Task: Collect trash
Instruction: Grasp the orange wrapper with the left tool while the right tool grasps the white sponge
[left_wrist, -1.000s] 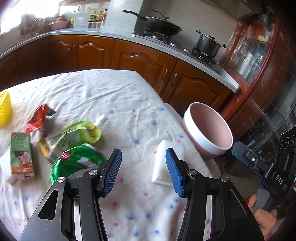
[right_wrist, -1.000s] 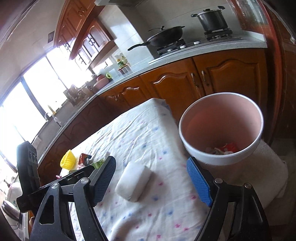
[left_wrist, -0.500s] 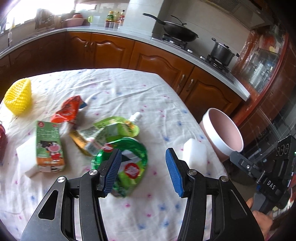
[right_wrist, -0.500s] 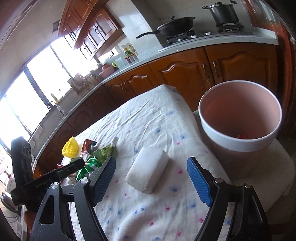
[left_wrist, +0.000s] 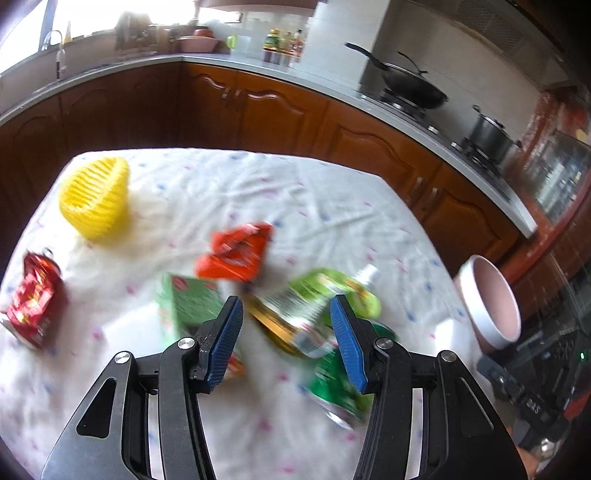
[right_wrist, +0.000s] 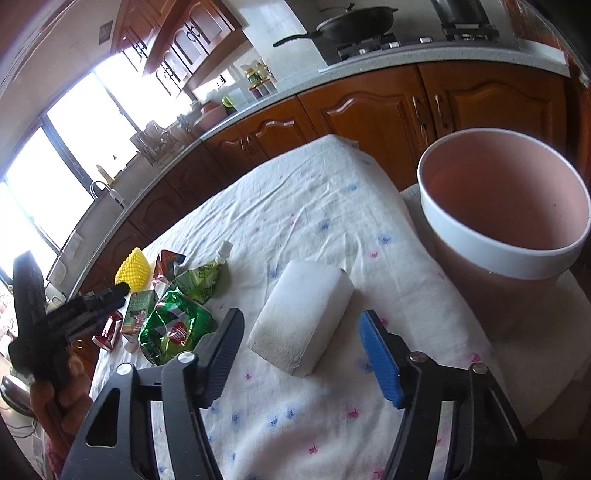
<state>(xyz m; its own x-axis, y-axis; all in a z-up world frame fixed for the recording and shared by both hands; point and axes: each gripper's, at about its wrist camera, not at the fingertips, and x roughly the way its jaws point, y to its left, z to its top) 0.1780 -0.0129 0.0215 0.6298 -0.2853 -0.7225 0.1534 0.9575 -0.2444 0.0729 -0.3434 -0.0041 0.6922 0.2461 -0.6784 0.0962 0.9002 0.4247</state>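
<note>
My left gripper is open and empty above a pile of trash on the white tablecloth: a green spout pouch, a gold-edged wrapper, a green foil bag, a green juice carton, an orange-red wrapper and a red wrapper. My right gripper is open and empty, just in front of a white foam block. The pink bin stands off the table's right edge; it also shows in the left wrist view.
A yellow mesh cup lies at the far left of the table. The trash pile shows in the right wrist view with the left gripper's body beside it. Wooden kitchen cabinets stand beyond the table.
My left gripper has swung left, from the foam block and bin to over the trash pile. My right gripper has drawn back, and the foam block now lies close before its open fingers.
</note>
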